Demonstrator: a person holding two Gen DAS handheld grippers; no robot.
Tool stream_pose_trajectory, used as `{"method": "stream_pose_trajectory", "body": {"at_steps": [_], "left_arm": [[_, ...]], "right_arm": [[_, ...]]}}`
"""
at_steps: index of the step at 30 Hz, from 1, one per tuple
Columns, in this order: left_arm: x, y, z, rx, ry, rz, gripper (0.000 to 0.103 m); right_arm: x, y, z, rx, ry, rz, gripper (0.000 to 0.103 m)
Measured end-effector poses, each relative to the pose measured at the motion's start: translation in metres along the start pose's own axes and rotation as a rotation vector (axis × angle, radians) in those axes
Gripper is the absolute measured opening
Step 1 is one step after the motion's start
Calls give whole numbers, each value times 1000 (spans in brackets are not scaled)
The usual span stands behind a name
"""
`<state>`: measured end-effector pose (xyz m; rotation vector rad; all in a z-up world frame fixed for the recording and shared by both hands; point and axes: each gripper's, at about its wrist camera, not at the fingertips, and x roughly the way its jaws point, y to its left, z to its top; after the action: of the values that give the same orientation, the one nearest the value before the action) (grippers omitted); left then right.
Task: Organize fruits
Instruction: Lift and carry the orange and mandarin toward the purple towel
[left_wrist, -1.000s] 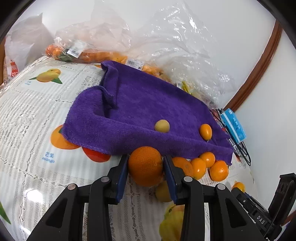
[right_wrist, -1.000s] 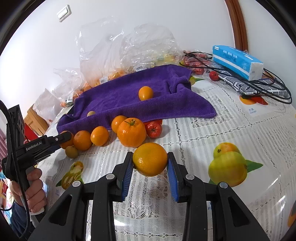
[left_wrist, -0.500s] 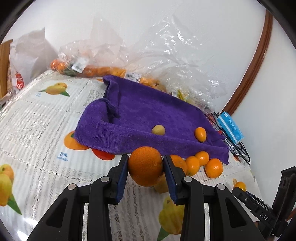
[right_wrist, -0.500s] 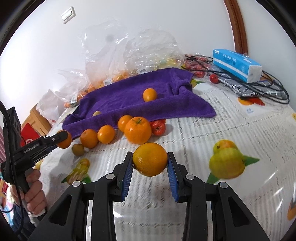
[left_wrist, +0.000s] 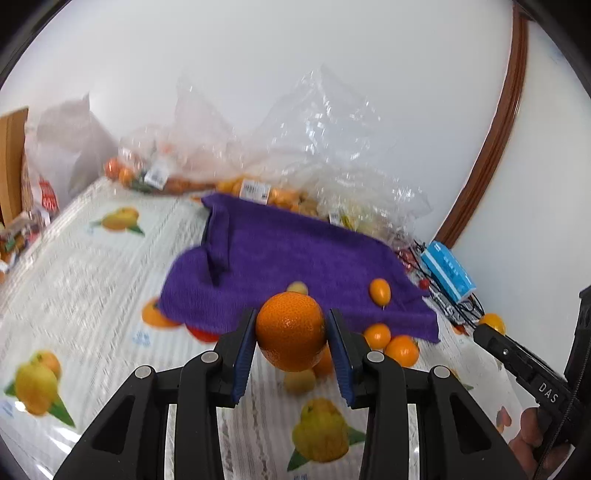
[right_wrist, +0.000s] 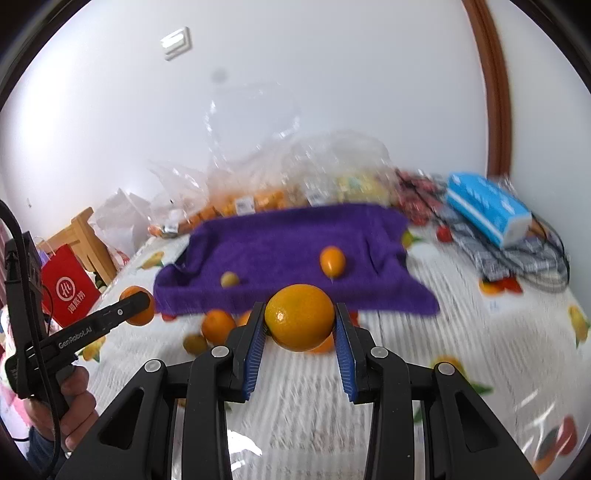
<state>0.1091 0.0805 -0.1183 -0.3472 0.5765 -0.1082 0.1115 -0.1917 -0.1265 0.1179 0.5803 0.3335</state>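
Observation:
My left gripper (left_wrist: 291, 334) is shut on a large orange (left_wrist: 290, 330) and holds it above the table. My right gripper (right_wrist: 300, 322) is shut on a yellow-orange orange (right_wrist: 299, 316), also held up. A purple towel (left_wrist: 295, 258) lies beyond, with a small orange fruit (left_wrist: 379, 290) and a small yellowish fruit (left_wrist: 297, 287) on it. Several small oranges (left_wrist: 400, 350) lie on the tablecloth at the towel's near edge. In the right wrist view the towel (right_wrist: 288, 243) carries the same orange fruit (right_wrist: 332, 261) and yellowish fruit (right_wrist: 229, 279).
Clear plastic bags of fruit (left_wrist: 295, 166) line the wall behind the towel. A blue tissue pack (right_wrist: 487, 208) and cables lie at the right. A red paper bag (right_wrist: 68, 286) and a wooden chair (right_wrist: 85, 236) stand off the table's left. The tablecloth (left_wrist: 85, 295) has printed fruit.
Both grippers have risen and pulled back with their oranges; the towel and loose fruit now look lower and farther away. The grips have not changed.

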Motion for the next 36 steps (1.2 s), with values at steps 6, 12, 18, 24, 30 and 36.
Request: {"method": "stream_pose_trajectory", "body": {"at_steps": [6,12,18,24,30,36], "left_arm": [[9,-4,29,4,-27,10,36],[30,-12,56,20,-56,42,36],[62,-24,78,46,-83,61,36],[92,-16,60,20,-68,60,36],[110,-3,51,12,-22,95,36],[113,10,54,-21,-25,104,36]], "right_arm": [[13,11,29,-25,-41,27,36],[29,14,62,-30,-93,60,36],[51,18,92,-48,-126,76,36],[83,2,81,-4,-111,123,36],[103,-25,72,42,-54,70,36],[103,-50,72,98,-66,23,36]]}}
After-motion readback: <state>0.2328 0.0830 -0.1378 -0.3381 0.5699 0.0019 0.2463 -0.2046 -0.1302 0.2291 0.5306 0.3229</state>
